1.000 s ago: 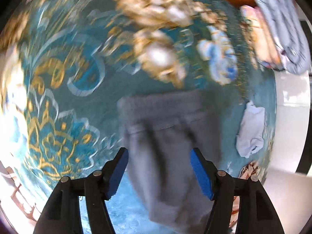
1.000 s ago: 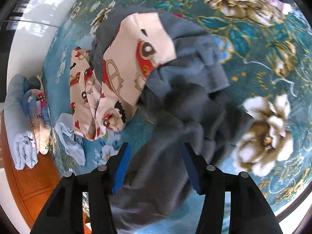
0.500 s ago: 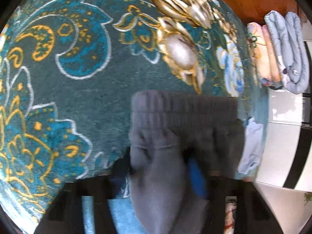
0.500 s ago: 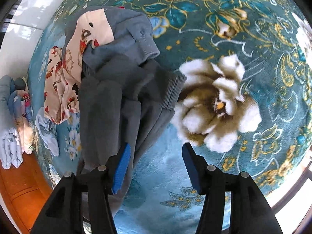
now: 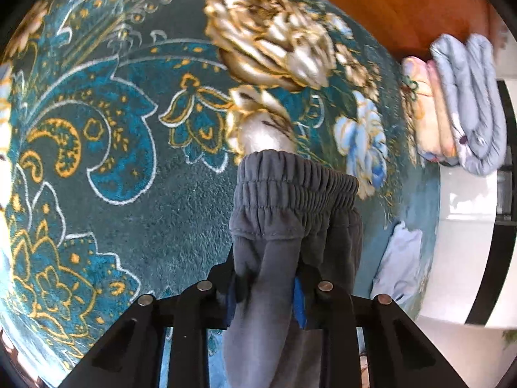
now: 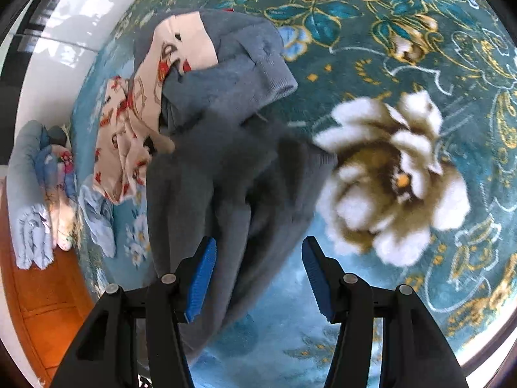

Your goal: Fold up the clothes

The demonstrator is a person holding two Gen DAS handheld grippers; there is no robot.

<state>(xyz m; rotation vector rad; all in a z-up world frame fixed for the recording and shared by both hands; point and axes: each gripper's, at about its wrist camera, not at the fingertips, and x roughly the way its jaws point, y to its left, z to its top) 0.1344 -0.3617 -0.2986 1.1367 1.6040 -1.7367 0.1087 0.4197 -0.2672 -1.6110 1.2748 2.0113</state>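
Observation:
Grey trousers [image 5: 290,187] with a ribbed elastic waistband hang over the teal flowered carpet [image 5: 129,168] in the left wrist view. My left gripper [image 5: 265,291] is closing its jaws on a bunched fold of them just below the waistband, and the blue pads press the cloth. In the right wrist view the same grey trousers [image 6: 226,177] lie crumpled on the carpet. My right gripper [image 6: 258,252] hovers open over their lower edge, its pads apart from the cloth.
A blue-grey sweater [image 6: 239,61] and a cream car-print garment [image 6: 148,97] lie heaped beyond the trousers. A small light blue cloth [image 5: 400,262] sits near the carpet edge. Folded bedding [image 5: 465,103] is stacked by the wooden floor [image 5: 387,0] and white tiles [image 5: 465,258].
The left jaws have come together on the trousers below the waistband, which now hangs from them. The right gripper slid across the carpet toward the white flower, then stayed, still open.

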